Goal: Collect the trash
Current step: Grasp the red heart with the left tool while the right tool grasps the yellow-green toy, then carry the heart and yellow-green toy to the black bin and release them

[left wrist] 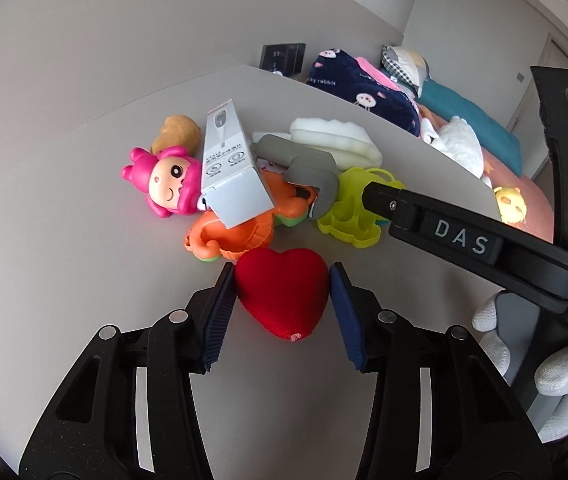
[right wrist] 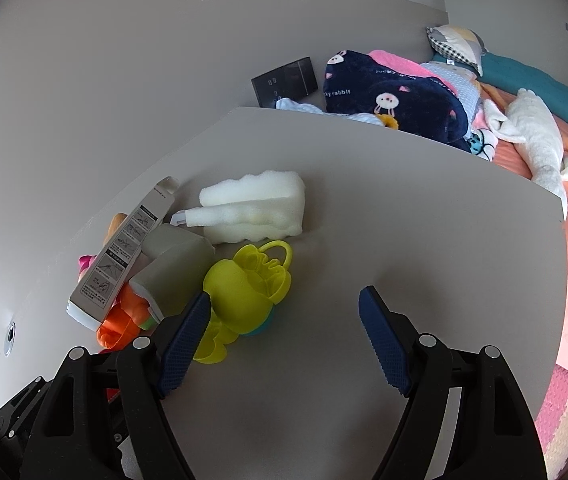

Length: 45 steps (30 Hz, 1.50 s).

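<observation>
A pile lies on the grey table (left wrist: 63,240): a white carton box (left wrist: 229,172), a grey sponge (left wrist: 304,166), white foam (left wrist: 336,138), a pink doll (left wrist: 167,184), an orange toy (left wrist: 235,236), a yellow-green toy (left wrist: 348,216) and a red heart (left wrist: 284,296). My left gripper (left wrist: 281,284) has its blue pads touching both sides of the red heart. My right gripper (right wrist: 286,304) is open and empty; its left finger (right wrist: 191,324) touches the yellow-green toy (right wrist: 247,284). The box (right wrist: 123,252), grey sponge (right wrist: 175,268) and white foam (right wrist: 255,208) lie beyond it.
The right gripper's arm (left wrist: 464,240) crosses the left wrist view. A bed with a dark blue blanket (right wrist: 396,96), plush toys (right wrist: 536,136) and pillows lies past the table's far edge (right wrist: 404,132). A black panel (right wrist: 284,80) is on the wall.
</observation>
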Each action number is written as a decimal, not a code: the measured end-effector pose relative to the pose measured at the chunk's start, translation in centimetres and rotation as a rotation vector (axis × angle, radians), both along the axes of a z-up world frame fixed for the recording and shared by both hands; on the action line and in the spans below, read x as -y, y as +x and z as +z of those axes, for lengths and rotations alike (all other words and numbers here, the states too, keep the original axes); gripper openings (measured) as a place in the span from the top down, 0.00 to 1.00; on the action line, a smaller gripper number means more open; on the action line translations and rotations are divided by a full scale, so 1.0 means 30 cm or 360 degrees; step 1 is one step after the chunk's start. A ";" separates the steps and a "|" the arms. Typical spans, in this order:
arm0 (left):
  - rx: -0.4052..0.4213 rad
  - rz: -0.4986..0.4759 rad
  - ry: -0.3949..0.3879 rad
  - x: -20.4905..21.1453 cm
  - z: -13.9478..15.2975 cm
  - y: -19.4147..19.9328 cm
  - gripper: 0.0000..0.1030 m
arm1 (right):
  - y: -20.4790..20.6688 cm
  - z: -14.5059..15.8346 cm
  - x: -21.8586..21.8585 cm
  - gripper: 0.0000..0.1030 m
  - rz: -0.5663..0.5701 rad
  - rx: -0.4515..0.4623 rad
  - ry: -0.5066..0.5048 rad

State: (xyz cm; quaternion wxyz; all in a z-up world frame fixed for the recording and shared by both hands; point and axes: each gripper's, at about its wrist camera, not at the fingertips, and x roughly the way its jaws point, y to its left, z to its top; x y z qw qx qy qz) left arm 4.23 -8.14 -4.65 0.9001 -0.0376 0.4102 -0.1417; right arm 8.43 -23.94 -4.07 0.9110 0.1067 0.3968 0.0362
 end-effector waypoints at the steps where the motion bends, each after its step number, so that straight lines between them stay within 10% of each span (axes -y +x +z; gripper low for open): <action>1: 0.0004 -0.0002 0.0002 -0.004 0.001 -0.004 0.55 | 0.005 -0.004 -0.012 0.27 0.0013 -0.0006 -0.0023; 11: -0.0022 -0.0017 -0.0013 -0.012 -0.005 -0.014 0.55 | 0.060 -0.022 -0.077 0.40 0.0075 -0.0041 -0.0118; 14: -0.0019 -0.0021 -0.0014 -0.011 -0.004 -0.017 0.55 | 0.067 -0.021 -0.081 0.67 0.0110 -0.0039 -0.0106; 45: 0.0078 -0.0209 0.0075 0.147 0.092 -0.293 0.55 | -0.380 0.139 0.138 0.67 0.0000 0.0034 -0.0046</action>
